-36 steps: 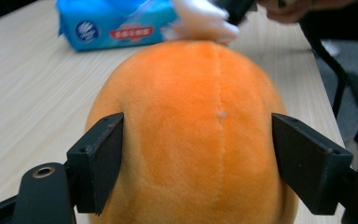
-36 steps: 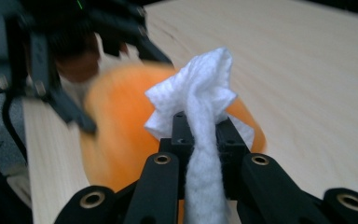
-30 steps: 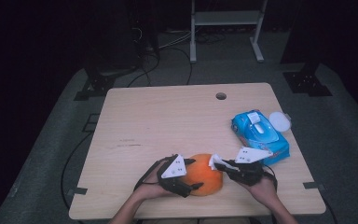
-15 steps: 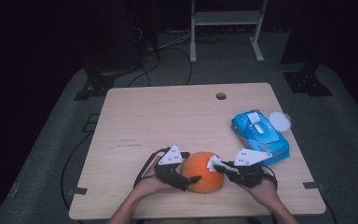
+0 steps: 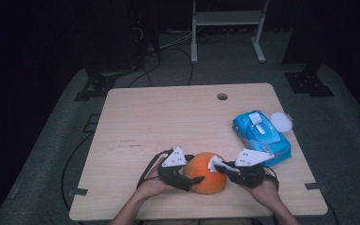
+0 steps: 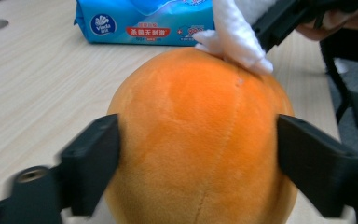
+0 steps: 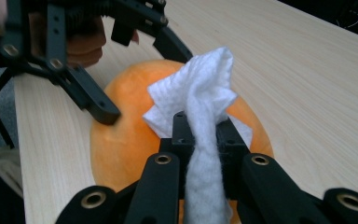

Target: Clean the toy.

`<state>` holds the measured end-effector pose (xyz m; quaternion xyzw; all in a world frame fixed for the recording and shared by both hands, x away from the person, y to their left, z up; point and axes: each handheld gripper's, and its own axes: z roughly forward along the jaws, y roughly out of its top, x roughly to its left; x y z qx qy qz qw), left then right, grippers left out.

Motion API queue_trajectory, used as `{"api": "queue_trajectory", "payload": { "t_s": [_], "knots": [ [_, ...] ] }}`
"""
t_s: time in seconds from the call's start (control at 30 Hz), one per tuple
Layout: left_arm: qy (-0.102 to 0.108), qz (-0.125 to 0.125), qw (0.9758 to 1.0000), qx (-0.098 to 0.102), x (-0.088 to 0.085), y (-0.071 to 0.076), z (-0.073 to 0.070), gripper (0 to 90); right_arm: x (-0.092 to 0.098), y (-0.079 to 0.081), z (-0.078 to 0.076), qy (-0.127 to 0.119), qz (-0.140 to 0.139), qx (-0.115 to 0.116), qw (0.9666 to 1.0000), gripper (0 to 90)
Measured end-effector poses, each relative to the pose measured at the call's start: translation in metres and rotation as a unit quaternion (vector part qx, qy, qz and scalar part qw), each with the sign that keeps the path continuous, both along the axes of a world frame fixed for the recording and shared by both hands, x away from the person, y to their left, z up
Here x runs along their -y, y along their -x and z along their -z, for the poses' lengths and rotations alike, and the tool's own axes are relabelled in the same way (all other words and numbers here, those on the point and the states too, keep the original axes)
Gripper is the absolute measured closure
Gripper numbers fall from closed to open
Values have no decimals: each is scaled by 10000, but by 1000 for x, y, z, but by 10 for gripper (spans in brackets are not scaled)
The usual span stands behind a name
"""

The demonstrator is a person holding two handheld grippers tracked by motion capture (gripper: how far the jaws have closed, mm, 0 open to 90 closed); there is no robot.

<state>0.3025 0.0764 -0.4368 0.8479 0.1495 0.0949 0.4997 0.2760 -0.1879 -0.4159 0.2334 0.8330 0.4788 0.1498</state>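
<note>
An orange plush ball (image 5: 206, 179) rests near the front edge of the wooden table (image 5: 168, 122). My left gripper (image 5: 190, 176) reaches it from the left. In the left gripper view its jaws (image 6: 198, 154) press on both sides of the ball (image 6: 200, 107); they have just been closing on it. My right gripper (image 5: 218, 166) comes from the right, shut on a white wipe (image 5: 214, 163). In the right gripper view the wipe (image 7: 200, 93) stands between my right gripper's jaws (image 7: 200, 135) and lies on the ball's top (image 7: 130, 135).
A blue pack of wet wipes (image 5: 261, 136) lies at the right of the table, with a white round lid (image 5: 281, 122) just behind it. A small hole (image 5: 222, 96) sits near the far edge. Dark floor, cables and stand legs surround the table.
The left gripper shifted slightly on the ball's left side and settled against it again. The right gripper with the wipe stayed on the ball's top right.
</note>
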Motion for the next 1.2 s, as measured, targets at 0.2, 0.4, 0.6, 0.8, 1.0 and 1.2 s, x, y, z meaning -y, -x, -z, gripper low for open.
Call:
{"api": "queue_trajectory", "payload": {
  "t_s": [0.2, 0.4, 0.6, 0.8, 1.0, 1.2],
  "knots": [
    [197, 165, 9986, 472, 5, 10, -17, 357, -8, 8, -13, -369, -187, 110, 9991, 806],
    [272, -105, 9995, -79, -5, -6, -4, 123, 4, -3, 4, -122, -14, -138, 9998, 807],
    [239, -27, 9992, -315, -7, -9, 1, 210, 3, -3, 1, -91, 71, -145, 9998, 806],
    [214, -97, 9992, 328, 12, 13, -19, 289, -7, 6, -14, -369, -85, 102, 9992, 806],
    [403, 24, 9990, -191, 3, 1, -11, 169, 10, -4, -1, -254, 16, -215, 9994, 807],
    [436, 87, 9962, -755, -14, -12, 2, 103, 15, -11, 9, -268, 89, -443, 9986, 806]
  ]
}}
